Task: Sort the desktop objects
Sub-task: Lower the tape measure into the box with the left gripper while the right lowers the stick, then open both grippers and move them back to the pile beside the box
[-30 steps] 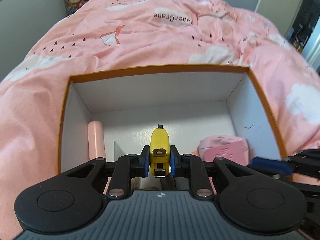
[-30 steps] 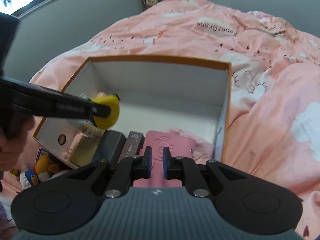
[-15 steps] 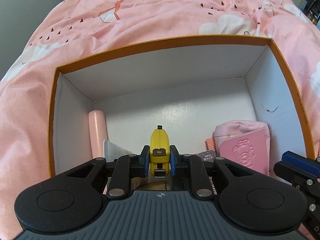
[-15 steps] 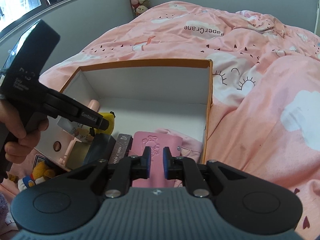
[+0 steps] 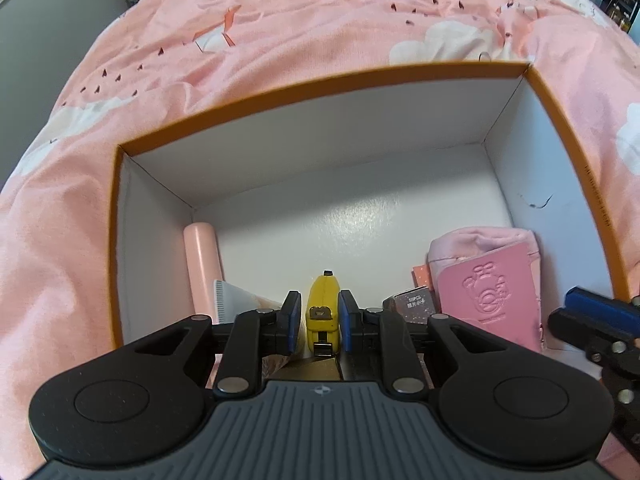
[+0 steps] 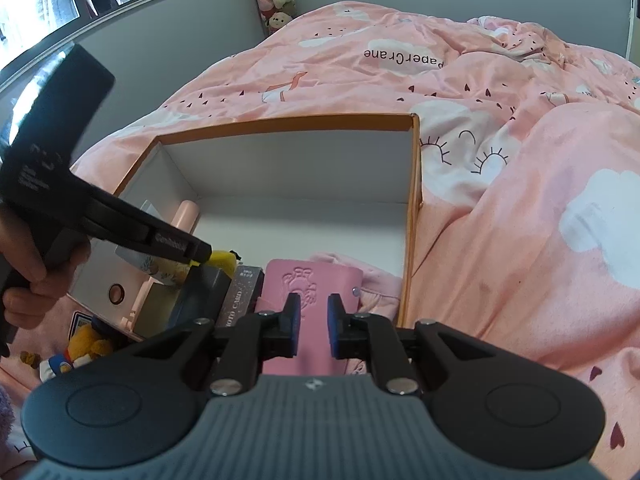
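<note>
Yellow tape measure [image 5: 321,312] sits clamped between the blue pads of the left claw [image 5: 319,322], low inside the orange-rimmed white box [image 5: 280,92], above the dark items at its near end. Left of it lie a white tube [image 5: 236,300] and a pink cylinder [image 5: 202,264] along the box's left wall; right of it, a small dark card box [image 5: 412,304] and a pink embossed case [image 5: 488,300]. The right claw [image 6: 313,326] is narrowly parted, gripping nothing, over that pink case [image 6: 316,280]. The box rests on a bed with a pink quilt [image 6: 520,160]
</note>
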A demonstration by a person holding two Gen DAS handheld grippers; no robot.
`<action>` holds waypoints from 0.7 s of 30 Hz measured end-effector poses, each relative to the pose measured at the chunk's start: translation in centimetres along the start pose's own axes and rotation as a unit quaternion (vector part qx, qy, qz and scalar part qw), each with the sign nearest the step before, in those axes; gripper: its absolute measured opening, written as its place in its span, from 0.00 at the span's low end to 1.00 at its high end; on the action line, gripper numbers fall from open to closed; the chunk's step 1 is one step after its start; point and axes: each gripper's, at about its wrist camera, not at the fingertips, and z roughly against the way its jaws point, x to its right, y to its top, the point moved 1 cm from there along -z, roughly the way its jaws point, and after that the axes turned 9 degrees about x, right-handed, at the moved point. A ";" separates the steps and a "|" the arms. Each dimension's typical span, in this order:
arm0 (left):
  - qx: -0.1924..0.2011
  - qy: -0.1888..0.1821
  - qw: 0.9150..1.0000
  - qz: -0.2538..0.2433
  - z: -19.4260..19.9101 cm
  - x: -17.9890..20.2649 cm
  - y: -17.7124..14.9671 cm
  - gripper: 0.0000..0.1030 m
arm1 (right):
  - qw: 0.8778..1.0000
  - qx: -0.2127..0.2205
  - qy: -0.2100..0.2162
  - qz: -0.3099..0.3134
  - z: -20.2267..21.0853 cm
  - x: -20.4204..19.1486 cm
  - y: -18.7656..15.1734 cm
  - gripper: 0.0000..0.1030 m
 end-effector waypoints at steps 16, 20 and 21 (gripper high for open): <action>0.098 -0.061 0.993 -0.011 10.3 0.2 -3.3 0.22 | 0.998 0.022 0.051 -0.013 3.7 -1.3 -0.9 0.22; 0.102 -0.084 0.991 -0.015 12.0 0.9 -5.6 0.22 | 0.996 0.015 0.079 -0.030 5.5 -1.5 -1.7 0.22; 0.100 -0.087 0.991 -0.014 12.2 1.0 -6.1 0.22 | 0.996 0.010 0.084 -0.030 5.8 -1.7 -1.9 0.22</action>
